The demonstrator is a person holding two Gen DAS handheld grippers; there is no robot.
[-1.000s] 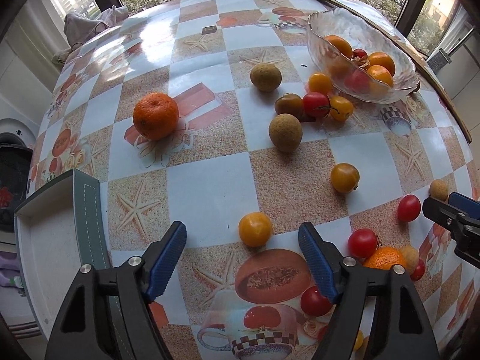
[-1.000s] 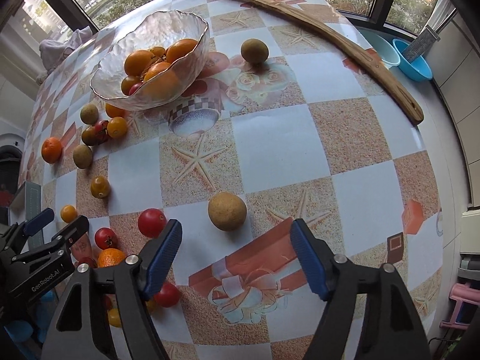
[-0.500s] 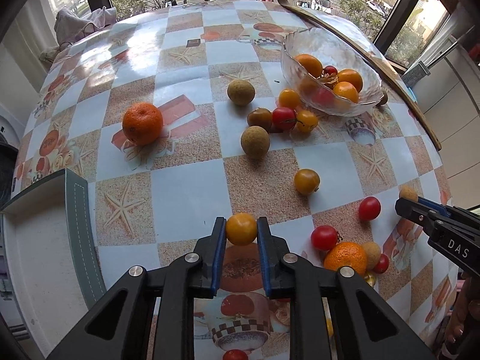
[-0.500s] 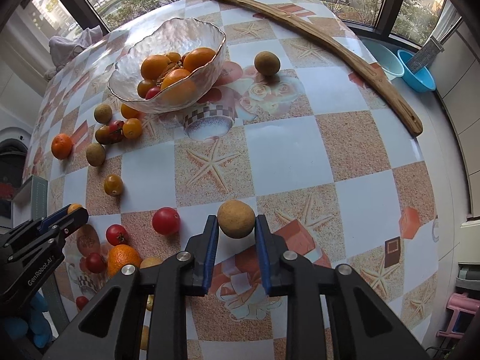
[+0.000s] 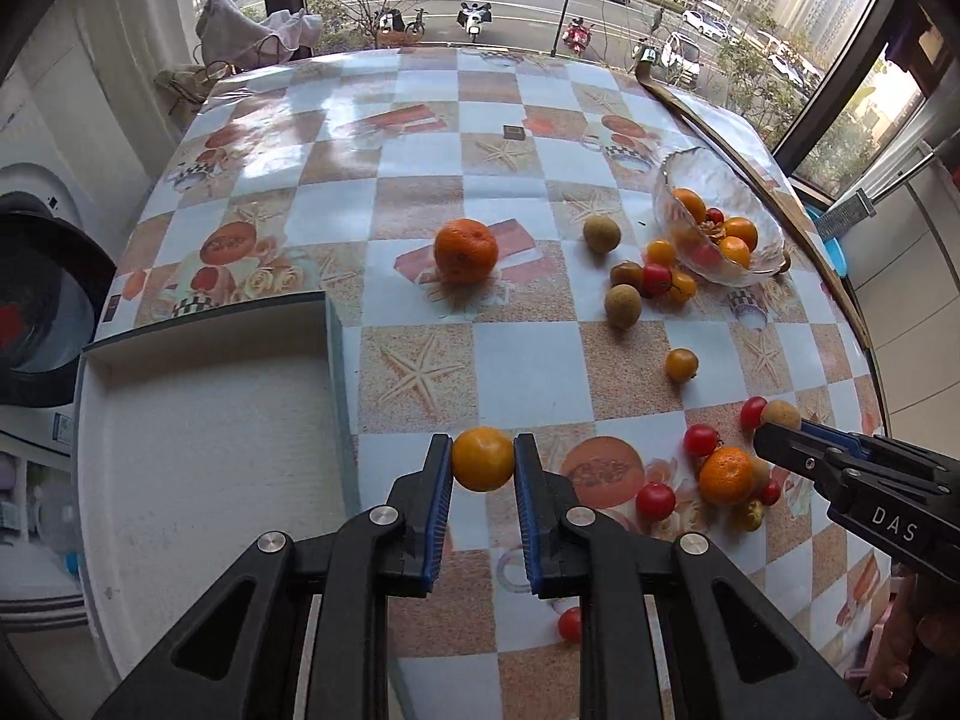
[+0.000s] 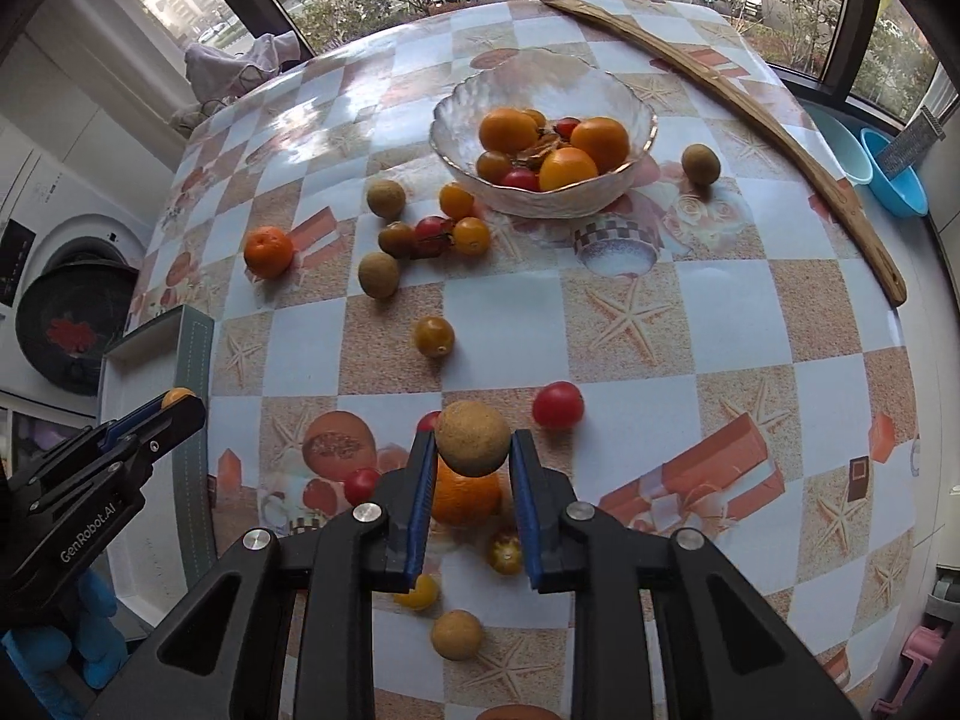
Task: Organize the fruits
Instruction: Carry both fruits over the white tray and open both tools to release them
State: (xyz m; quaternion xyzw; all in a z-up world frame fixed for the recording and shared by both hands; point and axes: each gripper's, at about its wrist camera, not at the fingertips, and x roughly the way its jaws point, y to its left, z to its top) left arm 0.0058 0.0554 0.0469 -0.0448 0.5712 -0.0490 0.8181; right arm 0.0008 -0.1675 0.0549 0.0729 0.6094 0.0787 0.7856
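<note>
My left gripper (image 5: 483,459) is shut on a yellow-orange tomato (image 5: 483,458) and holds it above the table beside the white tray (image 5: 204,444). My right gripper (image 6: 472,447) is shut on a brown longan (image 6: 472,437) and holds it above an orange mandarin (image 6: 465,498). A glass bowl (image 6: 543,195) with oranges and tomatoes stands at the far side. Loose fruit lies on the table: a mandarin (image 5: 466,250), longans (image 5: 622,306), red tomatoes (image 6: 558,404) and yellow tomatoes (image 6: 433,336).
The checked tablecloth (image 6: 660,324) covers the table. A long wooden strip (image 6: 762,126) lies along the far right edge. Blue basins (image 6: 894,177) sit beyond it. A washing machine (image 6: 66,312) stands to the left. The white tray sits at the left table edge.
Both grippers have lifted and pulled back with their fruit held. The left one has swung left toward the white tray. The right one now hovers over the mandarin.
</note>
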